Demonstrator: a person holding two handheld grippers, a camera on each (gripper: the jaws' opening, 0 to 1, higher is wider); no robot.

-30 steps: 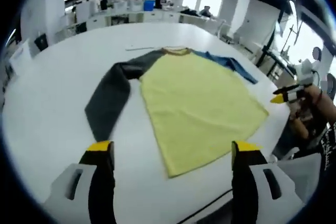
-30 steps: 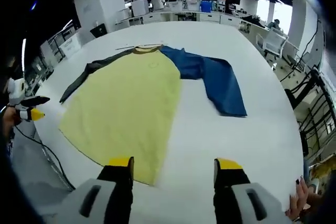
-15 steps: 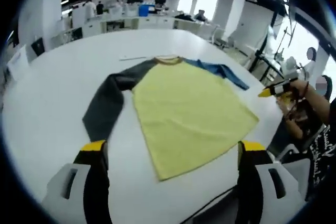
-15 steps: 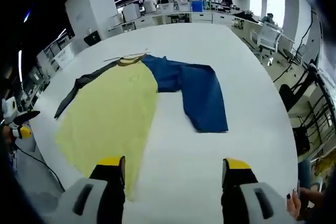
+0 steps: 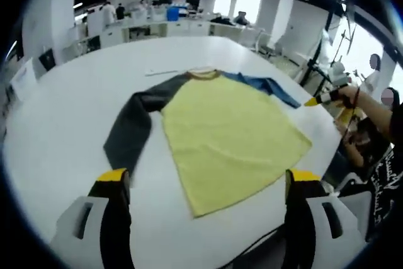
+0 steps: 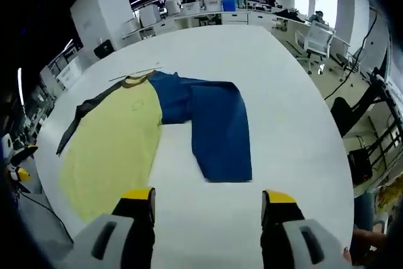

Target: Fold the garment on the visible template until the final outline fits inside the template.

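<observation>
1. on the big white table [image 5: 56,124] the garment [image 5: 227,130] lies flat and unfolded: a yellow body with a dark grey sleeve [image 5: 129,130] on one side and a blue sleeve [image 6: 220,127] on the other, the collar [image 5: 203,74] at the far end.
2. i cannot make out any template outline around the garment; only a thin pale strip [image 5: 160,71] lies on the table just beyond the collar.
3. the left gripper [image 5: 204,184] hovers above the table off the hem end of the garment, its yellow-tipped jaws spread wide with nothing between them.
4. the right gripper [image 6: 208,203] hangs off the cuff end of the blue sleeve, jaws likewise spread and empty. seen from the left gripper view, it sits out past the garment's blue-sleeve side.
5. to my eye no fold has been made yet; a sleeve looks like the first thing to bring in over the yellow body.
6. risks from here: pinching only the top layer at a cuff or hem would let the cloth bunch instead of folding cleanly. a pull across the smooth table could drag the whole garment askew. with the hem near the table's edge, a careless tug could slide it over.
</observation>
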